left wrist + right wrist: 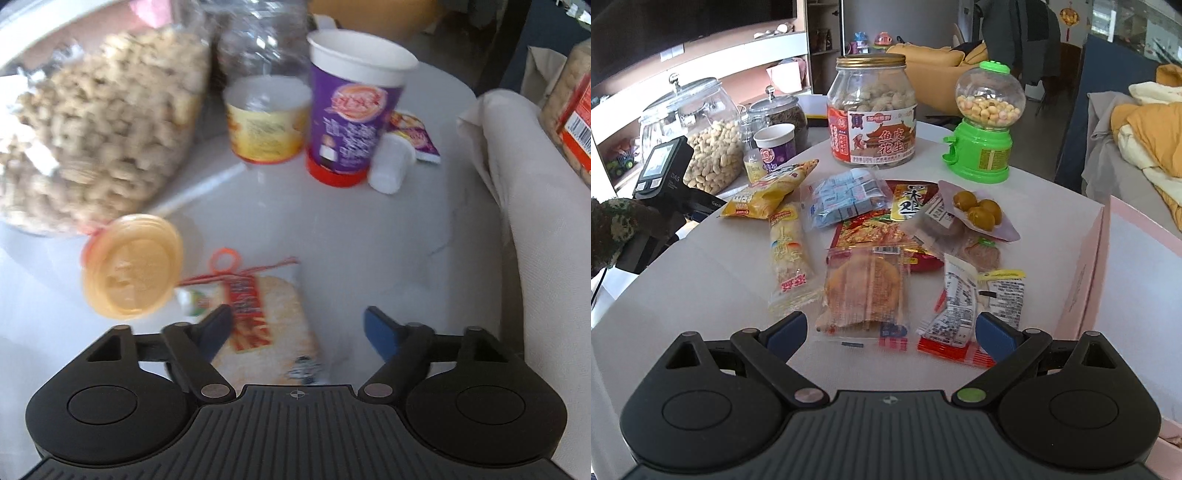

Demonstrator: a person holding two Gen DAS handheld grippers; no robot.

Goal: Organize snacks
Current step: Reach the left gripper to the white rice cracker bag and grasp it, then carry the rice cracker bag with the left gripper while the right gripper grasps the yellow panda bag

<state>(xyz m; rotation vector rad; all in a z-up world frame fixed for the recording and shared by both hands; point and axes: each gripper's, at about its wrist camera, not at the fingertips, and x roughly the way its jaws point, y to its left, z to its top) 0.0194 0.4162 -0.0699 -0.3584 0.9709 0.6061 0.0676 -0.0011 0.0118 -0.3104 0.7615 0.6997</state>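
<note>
Left hand-held gripper (297, 328): jaws apart, nothing clamped; a rice cracker packet (264, 328) lies flat on the bench (332, 240) beneath them. Right hand-held gripper (892, 330): jaws apart, empty, poised over the snack pile mid-bench, nearest a clear-wrapped cracker pack (866, 291). Assessment: packets are light, film slippery and crinkly, contents brittle. Take by the sealed end or across the narrow width, with gentle pressure.
</note>
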